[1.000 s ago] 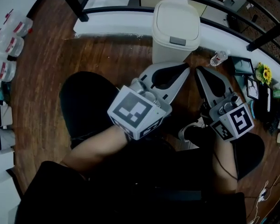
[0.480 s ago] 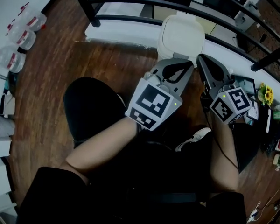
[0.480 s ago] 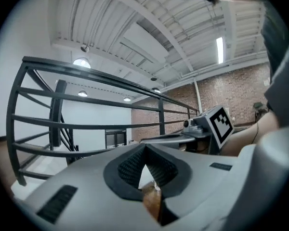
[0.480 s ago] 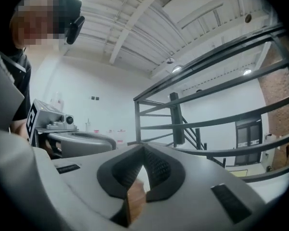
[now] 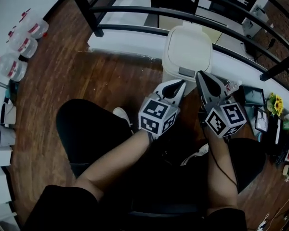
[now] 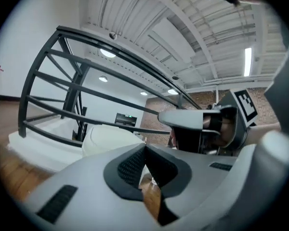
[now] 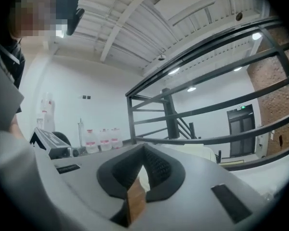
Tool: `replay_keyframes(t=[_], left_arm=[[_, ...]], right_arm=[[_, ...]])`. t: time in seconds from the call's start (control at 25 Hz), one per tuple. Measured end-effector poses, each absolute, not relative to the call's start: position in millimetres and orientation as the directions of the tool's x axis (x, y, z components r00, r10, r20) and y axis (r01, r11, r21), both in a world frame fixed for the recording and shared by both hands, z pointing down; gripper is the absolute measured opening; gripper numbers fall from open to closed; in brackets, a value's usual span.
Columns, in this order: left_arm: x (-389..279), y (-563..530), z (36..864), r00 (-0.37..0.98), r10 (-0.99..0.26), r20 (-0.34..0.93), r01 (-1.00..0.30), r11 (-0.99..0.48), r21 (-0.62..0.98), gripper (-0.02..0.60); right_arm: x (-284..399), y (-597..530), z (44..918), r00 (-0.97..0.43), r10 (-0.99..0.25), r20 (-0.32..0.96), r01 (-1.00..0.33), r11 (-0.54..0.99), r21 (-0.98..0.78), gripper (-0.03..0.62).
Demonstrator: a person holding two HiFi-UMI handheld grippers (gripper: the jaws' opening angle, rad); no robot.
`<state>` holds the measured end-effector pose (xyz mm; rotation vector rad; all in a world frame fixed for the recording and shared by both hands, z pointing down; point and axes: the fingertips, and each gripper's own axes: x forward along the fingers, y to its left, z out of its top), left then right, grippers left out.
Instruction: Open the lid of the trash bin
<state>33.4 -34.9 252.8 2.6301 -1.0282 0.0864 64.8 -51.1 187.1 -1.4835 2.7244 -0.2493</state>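
A cream trash bin (image 5: 188,49) stands on the wood floor against a white ledge, its lid down and a grey push latch (image 5: 186,71) at the front edge. My left gripper (image 5: 180,83) is shut on nothing, its tip just before the bin's front left. Beside it my right gripper (image 5: 200,74) is also shut and empty, its tip at the front edge by the latch; whether it touches is unclear. In the left gripper view the bin (image 6: 108,138) shows past the closed left gripper (image 6: 144,149). The right gripper (image 7: 144,151) hides most of the bin (image 7: 200,153).
A black railing (image 5: 135,11) runs behind the bin over the white ledge (image 5: 125,44). Large water bottles (image 5: 17,40) stand at far left. A small bottle (image 5: 232,86), a picture frame (image 5: 254,96) and a sunflower (image 5: 275,103) lie right. The person's legs and shoes (image 5: 121,114) sit below.
Both grippers have moved forward and down to the bin's front edge, away from the head camera. The lid stays down.
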Motion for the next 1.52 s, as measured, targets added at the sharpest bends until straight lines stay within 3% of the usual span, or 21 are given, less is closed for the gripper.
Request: replay_keyframes(t=[0.48,0.92,1.52], left_arm=[[31.6,-46.0,439.1,0.691,-0.582,0.429,-0.715,-0.636,0.289,0.040],[45.3,-87.7,545.0,0.650,-0.558,0.517,-0.740,-0.619,0.262,0.040],[73.9,-125.6,649.0,0.624,-0.490,0.608,-0.756,-0.573,0.315,0.040]], right_arm=[[33.9,-50.2,299.0,-0.642,-0.739,0.207,-0.767,0.617,-0.174,0.021],[62.9,-81.1,457.9,-0.561,-0.744,0.363,-0.826,0.481,-0.293,0.021],[94.0,-111.5,572.9,-0.511,-0.711,0.483,-0.854,0.358,-0.377,0.021]])
